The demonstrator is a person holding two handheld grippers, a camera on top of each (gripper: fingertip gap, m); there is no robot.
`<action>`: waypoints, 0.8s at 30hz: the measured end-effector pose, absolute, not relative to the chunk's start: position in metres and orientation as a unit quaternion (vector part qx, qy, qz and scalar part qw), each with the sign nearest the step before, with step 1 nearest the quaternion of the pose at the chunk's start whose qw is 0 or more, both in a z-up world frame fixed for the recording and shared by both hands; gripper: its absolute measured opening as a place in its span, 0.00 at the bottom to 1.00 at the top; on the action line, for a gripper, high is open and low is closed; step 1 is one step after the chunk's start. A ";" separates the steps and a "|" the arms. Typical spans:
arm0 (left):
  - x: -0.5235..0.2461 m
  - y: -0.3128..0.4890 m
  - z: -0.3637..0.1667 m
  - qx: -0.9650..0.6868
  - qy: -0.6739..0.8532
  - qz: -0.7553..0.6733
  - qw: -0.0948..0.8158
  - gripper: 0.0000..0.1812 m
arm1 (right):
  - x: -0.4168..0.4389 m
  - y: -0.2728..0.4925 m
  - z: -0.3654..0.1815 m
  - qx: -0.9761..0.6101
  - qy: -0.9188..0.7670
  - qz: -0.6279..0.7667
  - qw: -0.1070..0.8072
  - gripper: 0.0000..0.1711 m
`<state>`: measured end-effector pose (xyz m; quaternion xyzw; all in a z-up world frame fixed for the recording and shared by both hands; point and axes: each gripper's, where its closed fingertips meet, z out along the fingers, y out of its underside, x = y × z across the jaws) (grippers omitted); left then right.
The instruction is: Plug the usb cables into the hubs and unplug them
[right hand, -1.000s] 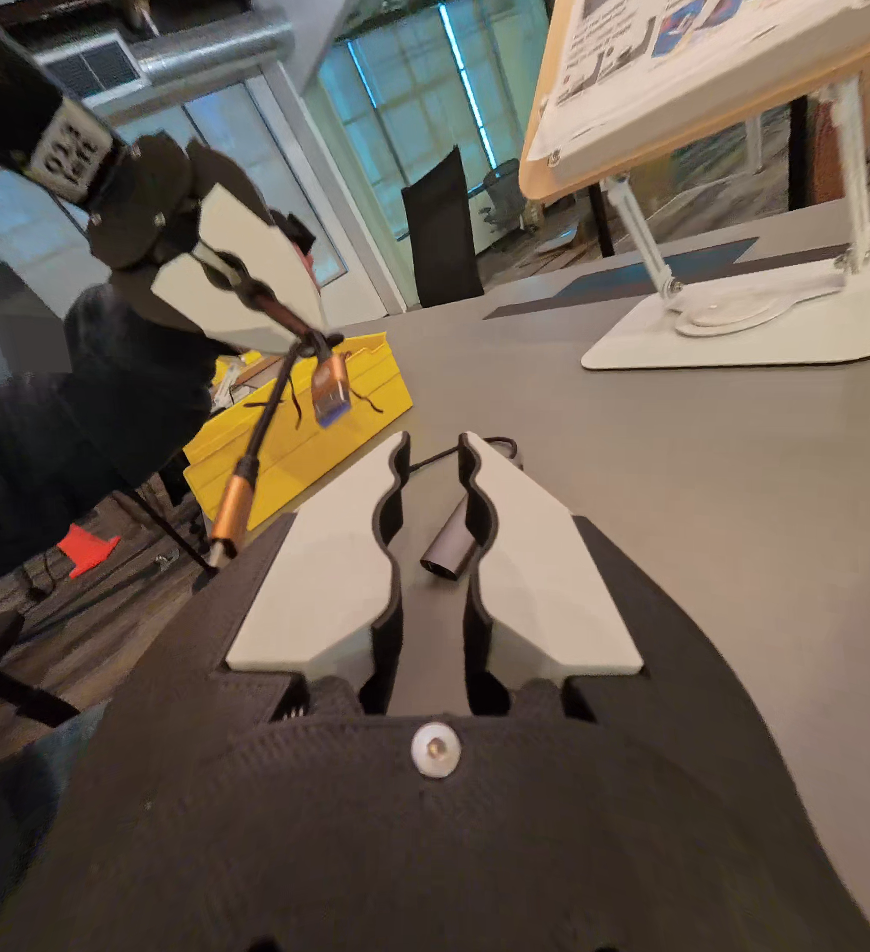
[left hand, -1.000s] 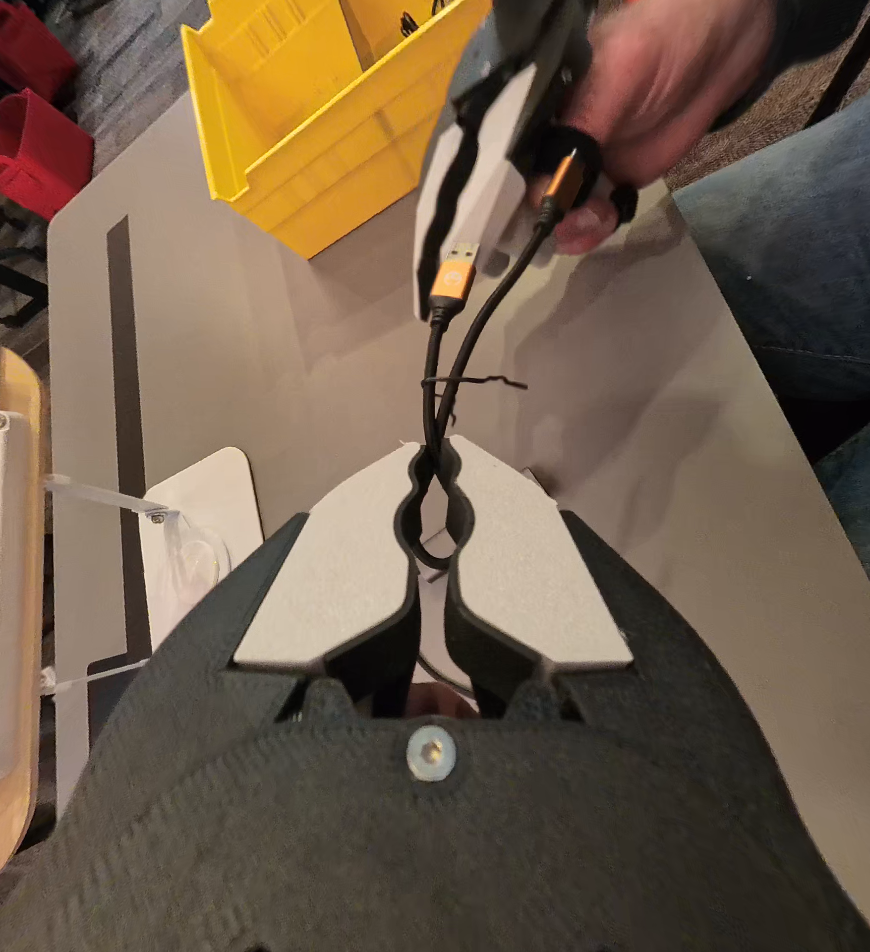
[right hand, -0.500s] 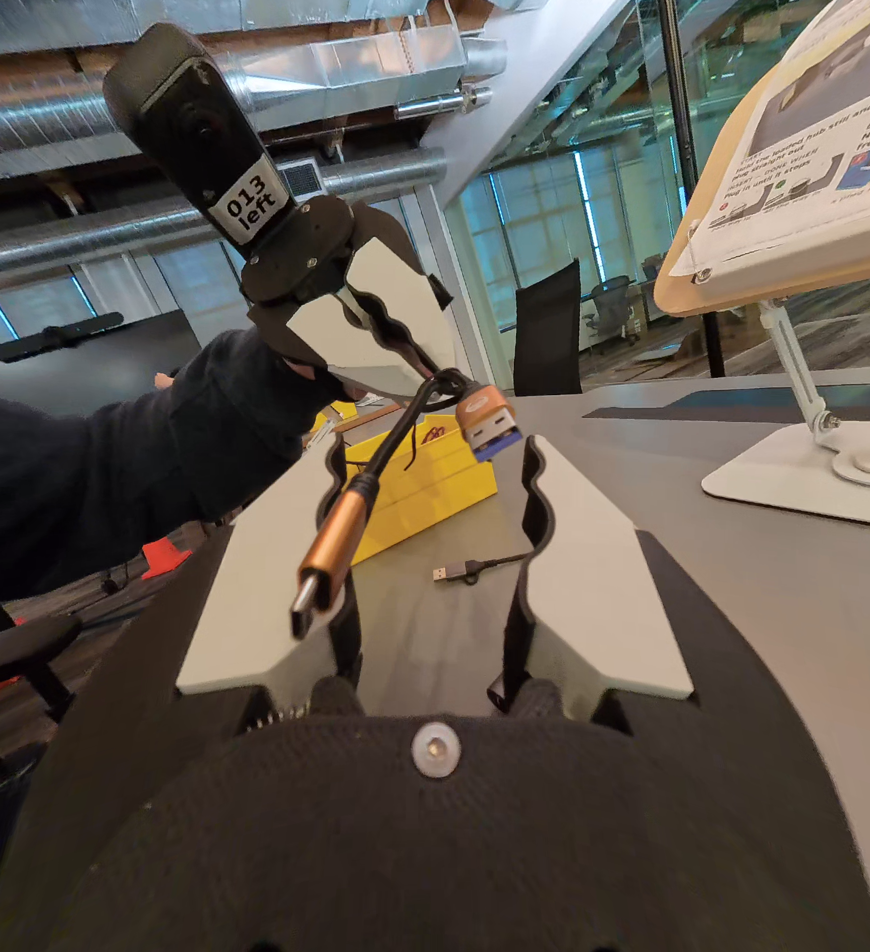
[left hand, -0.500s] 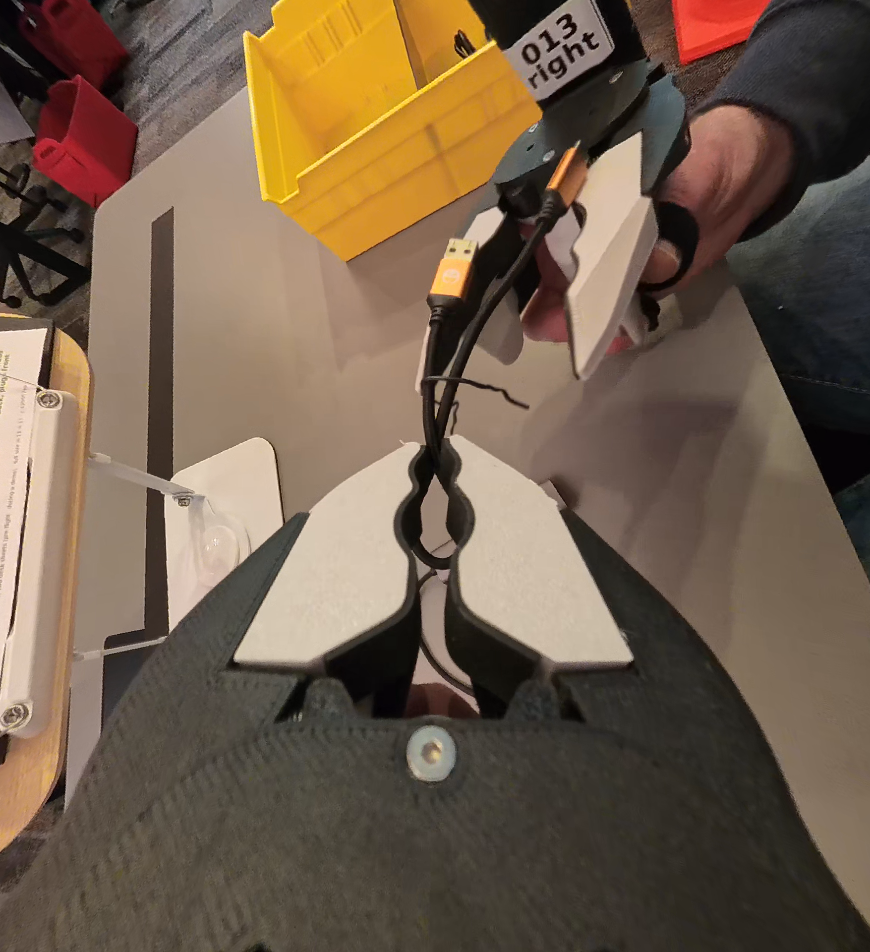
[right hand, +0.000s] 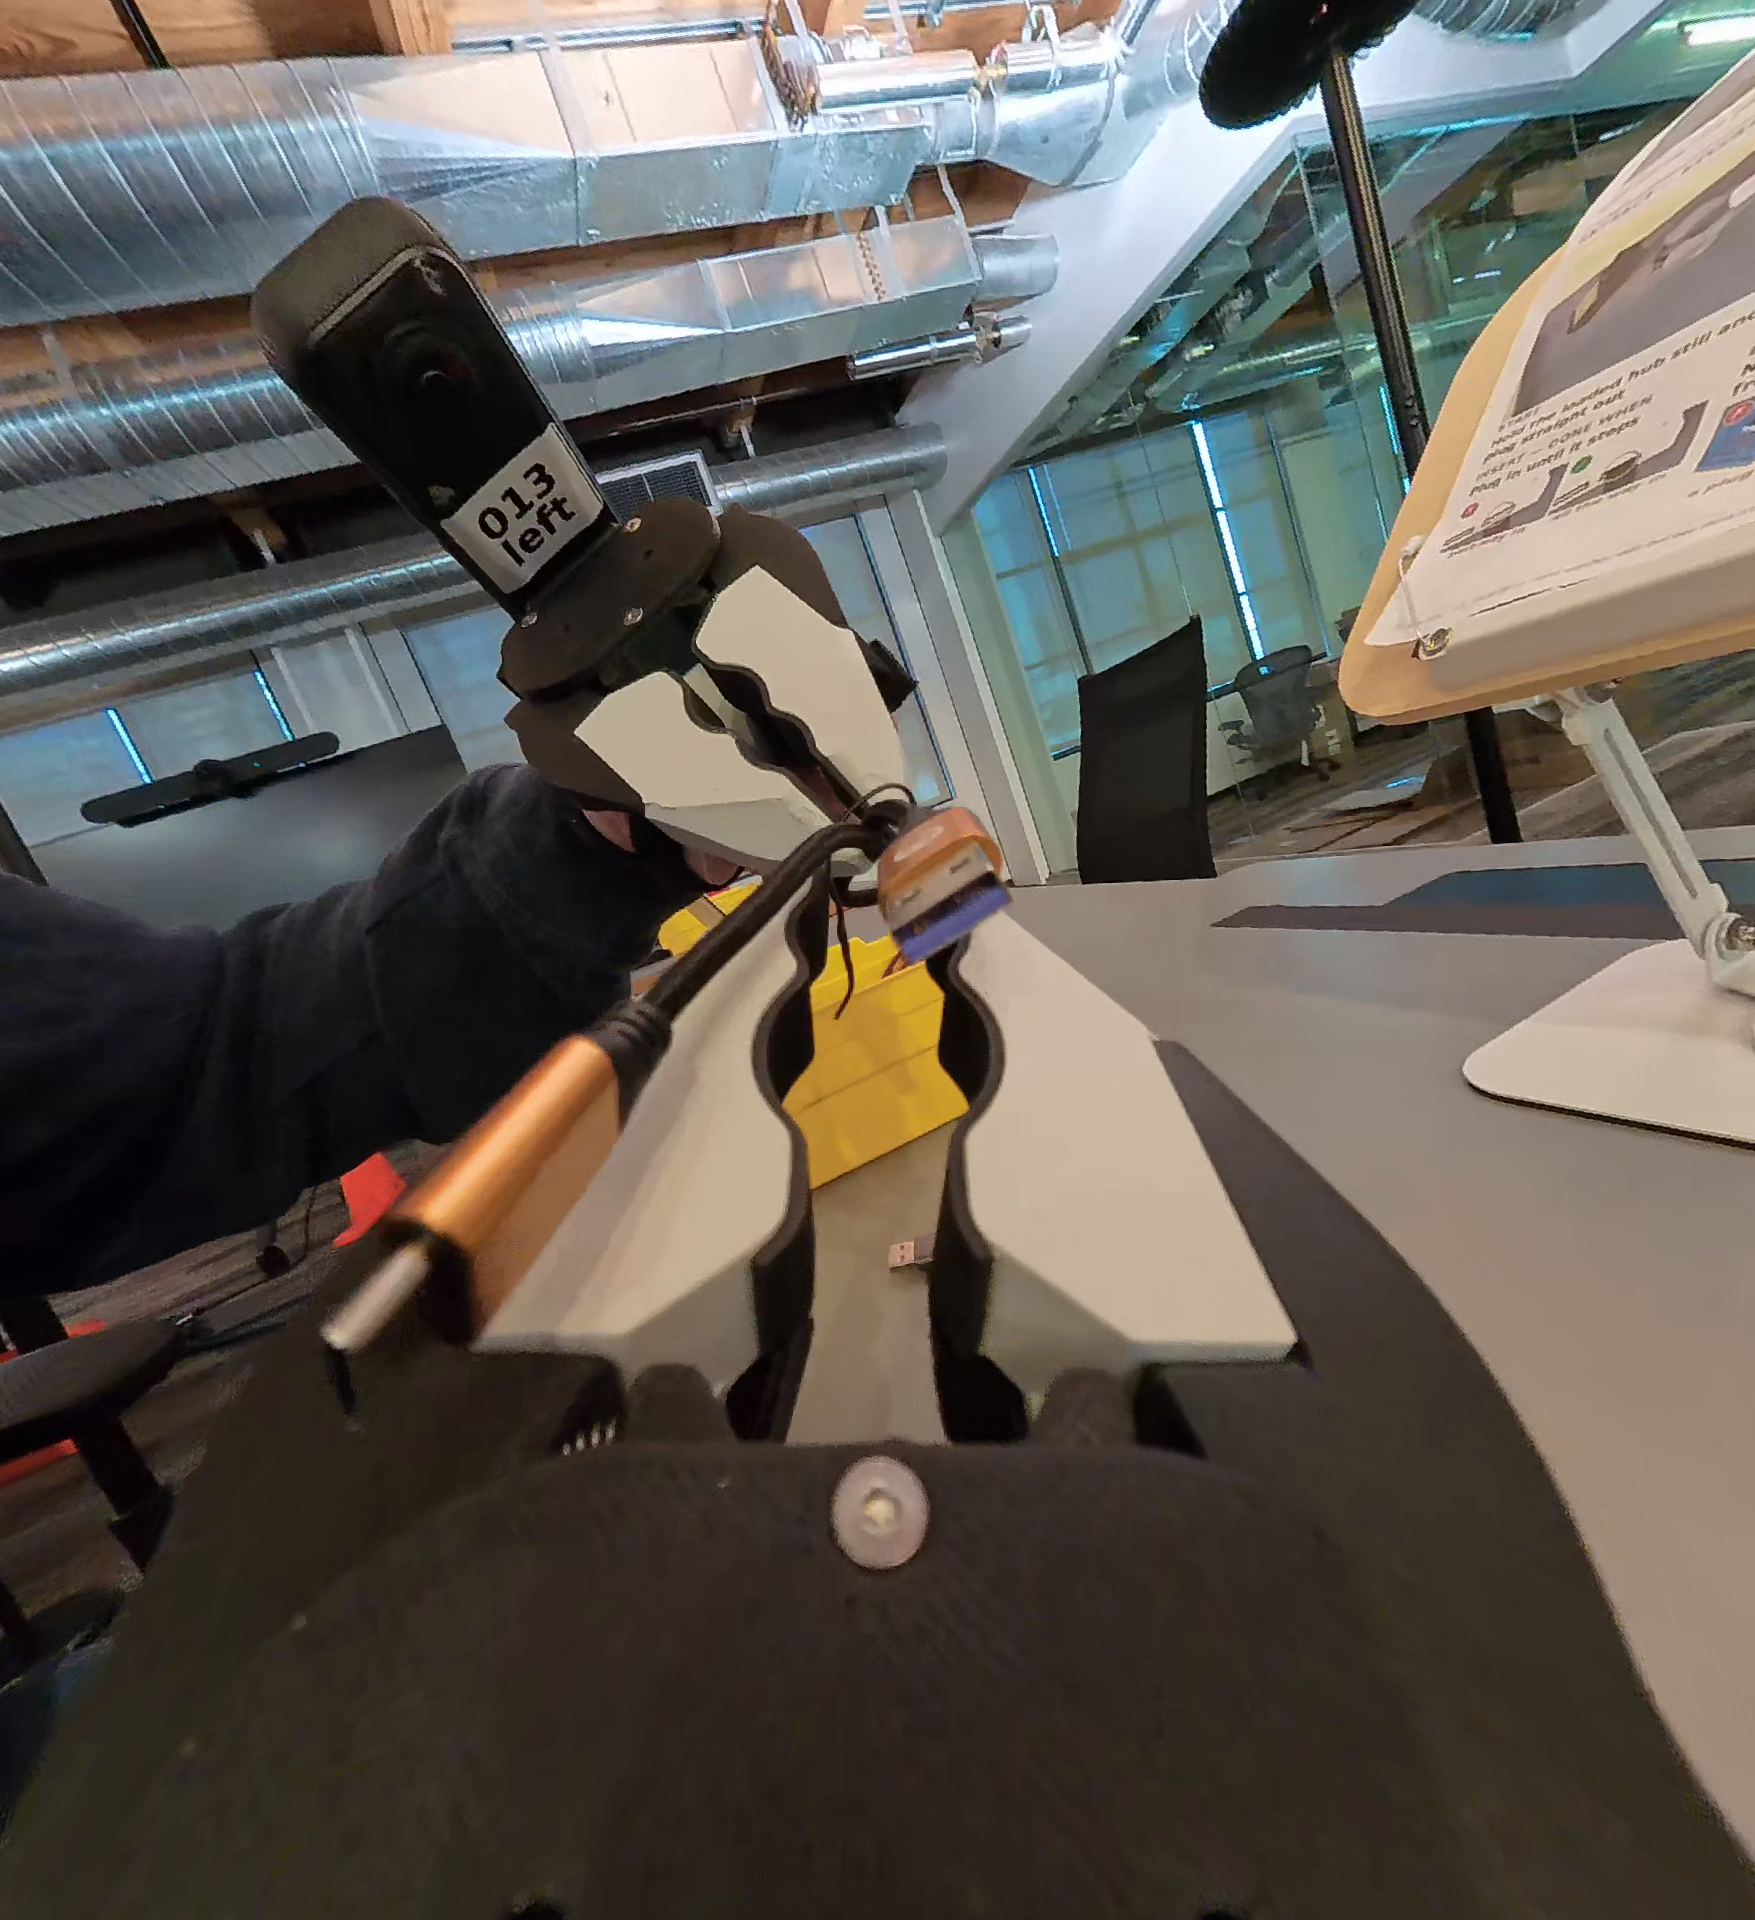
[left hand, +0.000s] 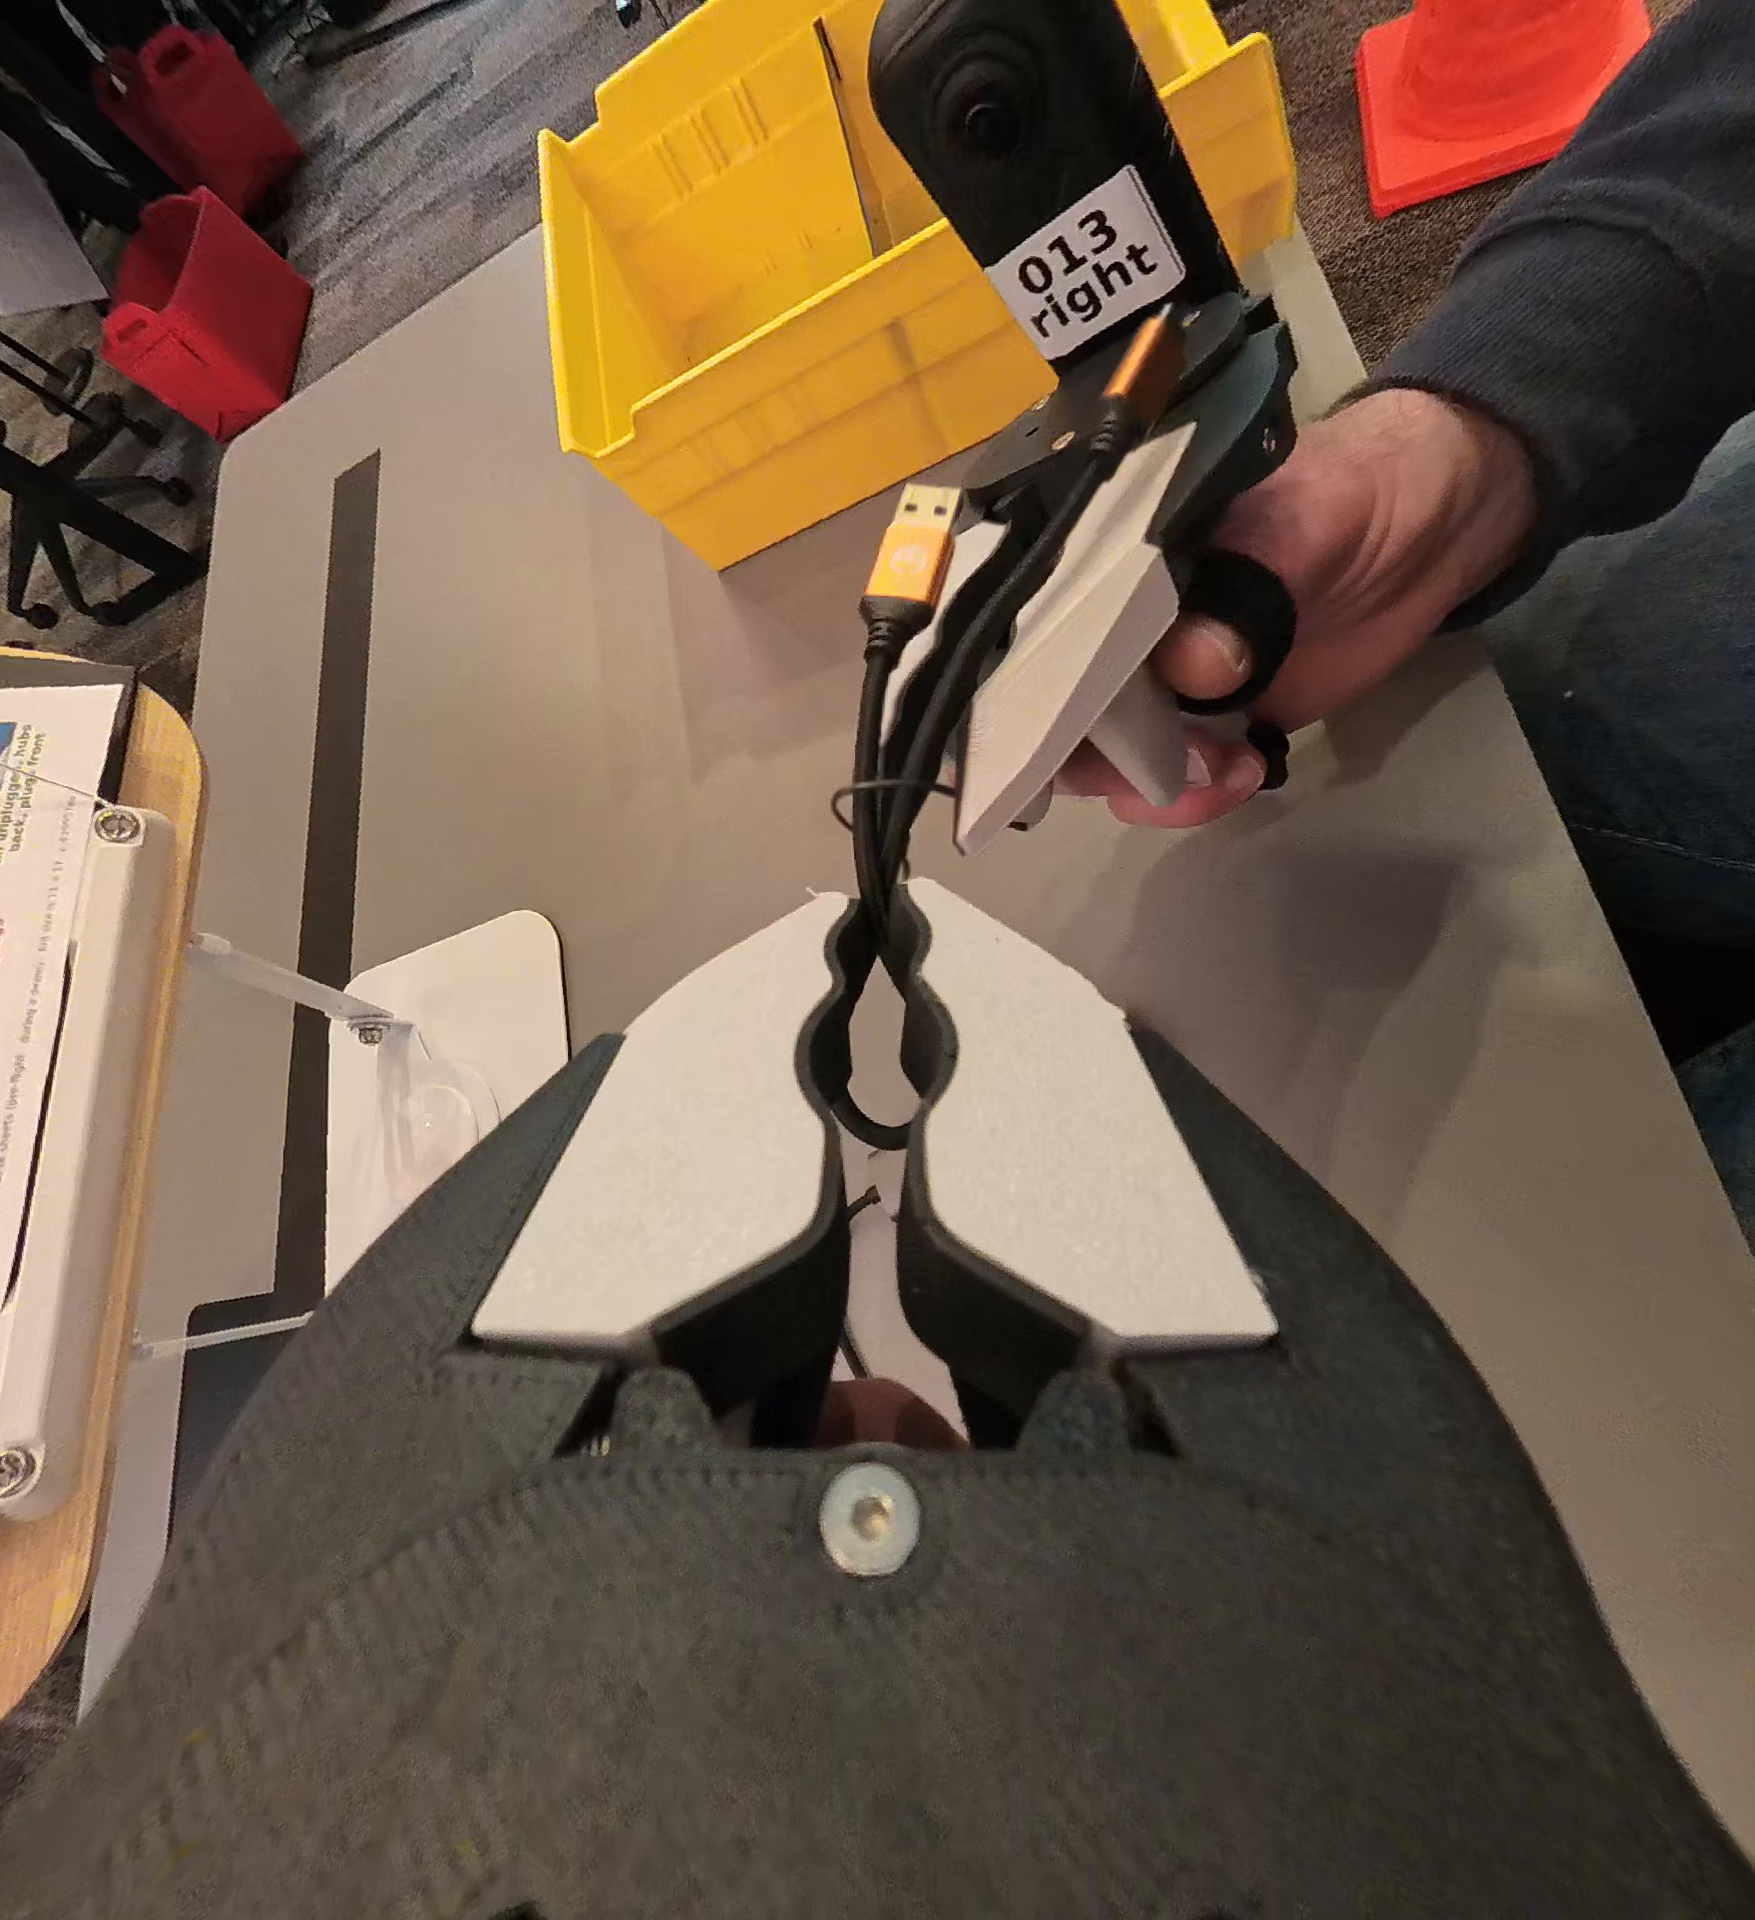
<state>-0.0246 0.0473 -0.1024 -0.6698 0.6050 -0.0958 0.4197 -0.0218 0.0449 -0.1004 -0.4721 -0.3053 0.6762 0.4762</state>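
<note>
1. The left claw [left hand: 878, 914] is pressed together, pinching the folded black USB cable [left hand: 878, 790] above the table [left hand: 644, 727].
2. The right claw [right hand: 873, 961] is spread, its fingers either side of the orange USB-A plug [right hand: 940, 873].
3. Close on the plug shell squarely, not the cord.
4. In the left wrist view the plug's long axis points up and away from the left claw; the second plug [right hand: 499, 1164] lies across the right claw's finger.

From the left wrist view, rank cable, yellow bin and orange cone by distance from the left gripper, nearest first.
1. Cable: pinched in the left gripper fingers.
2. Yellow bin: on the table, ahead.
3. Orange cone: on the floor, far right.
</note>
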 end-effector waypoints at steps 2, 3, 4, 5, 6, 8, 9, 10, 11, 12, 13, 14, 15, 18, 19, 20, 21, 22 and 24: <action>-0.023 0.047 -0.102 -0.670 0.604 -0.099 0.420 0.02 | -0.022 0.045 -0.100 -0.470 -0.308 0.677 0.475 0.05; -0.023 0.047 -0.102 -0.670 0.604 -0.099 0.421 0.02 | -0.022 0.044 -0.099 -0.468 -0.309 0.678 0.475 0.03; -0.023 0.047 -0.102 -0.670 0.603 -0.098 0.422 0.02 | -0.022 0.044 -0.099 -0.465 -0.312 0.679 0.475 0.03; -0.023 0.047 -0.102 -0.670 0.603 -0.098 0.423 0.02 | -0.022 0.043 -0.098 -0.462 -0.314 0.681 0.473 0.01; -0.022 0.047 -0.101 -0.670 0.602 -0.099 0.424 0.02 | -0.022 0.042 -0.097 -0.459 -0.314 0.684 0.471 0.01; -0.022 0.047 -0.101 -0.670 0.603 -0.099 0.422 0.02 | -0.023 0.040 -0.098 -0.458 -0.317 0.687 0.467 0.04; -0.022 0.047 -0.100 -0.669 0.604 -0.099 0.422 0.02 | -0.023 0.039 -0.098 -0.457 -0.319 0.688 0.465 0.07; -0.022 0.046 -0.100 -0.668 0.605 -0.099 0.421 0.02 | -0.023 0.038 -0.099 -0.456 -0.318 0.692 0.461 0.11; -0.022 0.047 -0.099 -0.667 0.607 -0.097 0.420 0.02 | -0.022 0.038 -0.099 -0.455 -0.317 0.695 0.458 0.13; -0.022 0.046 -0.098 -0.666 0.609 -0.095 0.420 0.02 | -0.022 0.038 -0.100 -0.454 -0.317 0.697 0.456 0.13; -0.021 0.046 -0.097 -0.663 0.612 -0.095 0.421 0.02 | -0.021 0.038 -0.100 -0.453 -0.318 0.697 0.456 0.14; -0.020 0.046 -0.095 -0.659 0.615 -0.096 0.421 0.02 | -0.021 0.038 -0.101 -0.453 -0.319 0.697 0.456 0.17; -0.019 0.045 -0.095 -0.656 0.619 -0.097 0.420 0.02 | -0.021 0.038 -0.101 -0.451 -0.321 0.697 0.456 0.19; -0.018 0.045 -0.094 -0.654 0.625 -0.090 0.416 0.02 | -0.020 0.042 -0.099 -0.453 -0.323 0.682 0.475 0.27; -0.017 0.045 -0.093 -0.653 0.627 -0.091 0.415 0.02 | -0.019 0.043 -0.099 -0.452 -0.326 0.676 0.482 0.29; -0.016 0.044 -0.093 -0.652 0.628 -0.091 0.414 0.02 | -0.019 0.044 -0.099 -0.453 -0.329 0.669 0.489 0.32; -0.015 0.044 -0.092 -0.651 0.630 -0.092 0.412 0.02 | -0.019 0.044 -0.099 -0.453 -0.335 0.661 0.495 0.32; -0.014 0.043 -0.092 -0.650 0.633 -0.094 0.410 0.02 | -0.019 0.044 -0.098 -0.451 -0.344 0.655 0.499 0.31; -0.011 0.041 -0.093 -0.646 0.639 -0.100 0.405 0.02 | -0.019 0.043 -0.097 -0.442 -0.357 0.653 0.500 0.31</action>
